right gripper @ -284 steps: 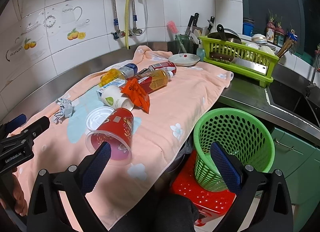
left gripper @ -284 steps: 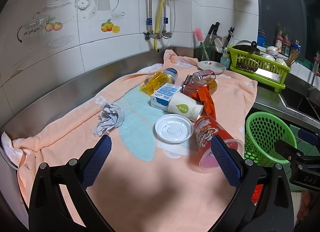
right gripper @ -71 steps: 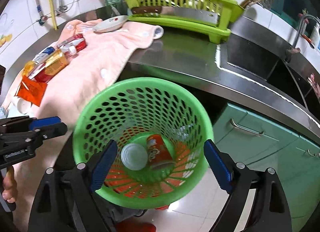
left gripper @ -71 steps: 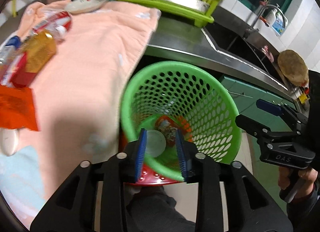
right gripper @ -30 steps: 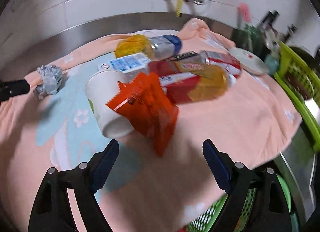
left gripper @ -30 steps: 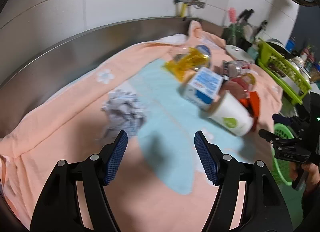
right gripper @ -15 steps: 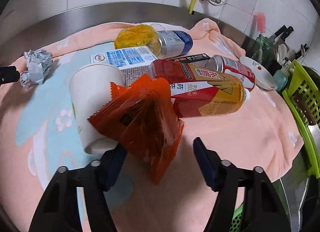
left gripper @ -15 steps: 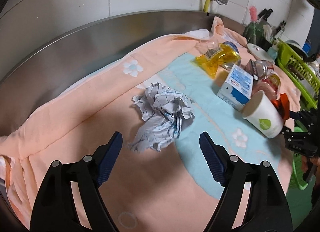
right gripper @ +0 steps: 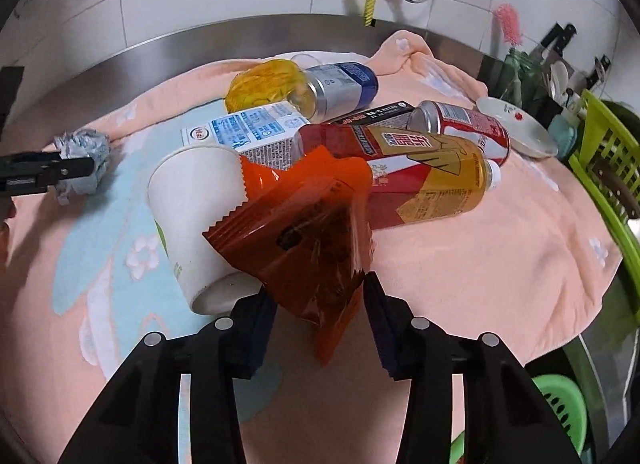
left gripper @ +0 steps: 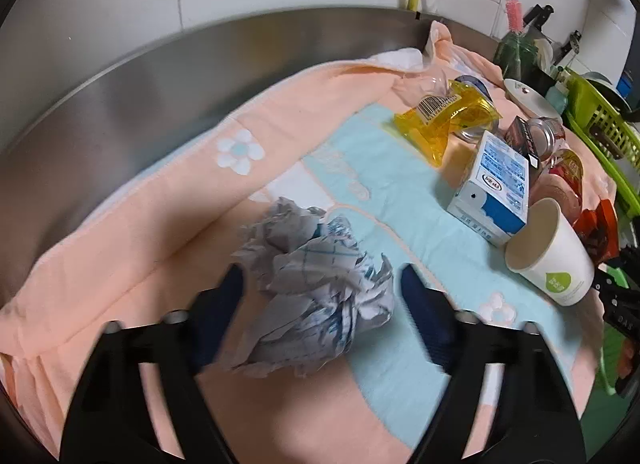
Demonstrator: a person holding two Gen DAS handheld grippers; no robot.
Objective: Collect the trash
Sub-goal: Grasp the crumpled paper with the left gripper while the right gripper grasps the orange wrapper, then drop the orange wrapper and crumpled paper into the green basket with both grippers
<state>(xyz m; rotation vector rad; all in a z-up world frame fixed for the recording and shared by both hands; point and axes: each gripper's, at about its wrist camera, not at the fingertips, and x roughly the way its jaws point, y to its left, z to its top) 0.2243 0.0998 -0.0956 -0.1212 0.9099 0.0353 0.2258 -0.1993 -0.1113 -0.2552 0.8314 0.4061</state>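
Note:
My left gripper (left gripper: 320, 300) straddles a crumpled grey paper ball (left gripper: 316, 284) on the peach towel (left gripper: 120, 264); the fingers stand close on either side, with small gaps showing. My right gripper (right gripper: 318, 304) has its fingers around the lower end of an orange snack wrapper (right gripper: 304, 232), pads near touching it. A white paper cup (right gripper: 192, 219) lies beside the wrapper. Behind lie a milk carton (right gripper: 248, 131), a red-and-gold bottle (right gripper: 412, 171), a red can (right gripper: 464, 123), a blue-and-silver can (right gripper: 344, 83) and a yellow wrapper (right gripper: 264, 83).
The green trash basket (right gripper: 560, 396) shows at the lower right below the counter edge. A green dish rack (right gripper: 608, 167) and a small white dish (right gripper: 516, 123) stand at the right. The steel backsplash (left gripper: 160, 75) runs behind the towel.
Both grippers have moved forward and narrowed: the left now brackets the paper ball, the right now brackets the orange wrapper's lower end.

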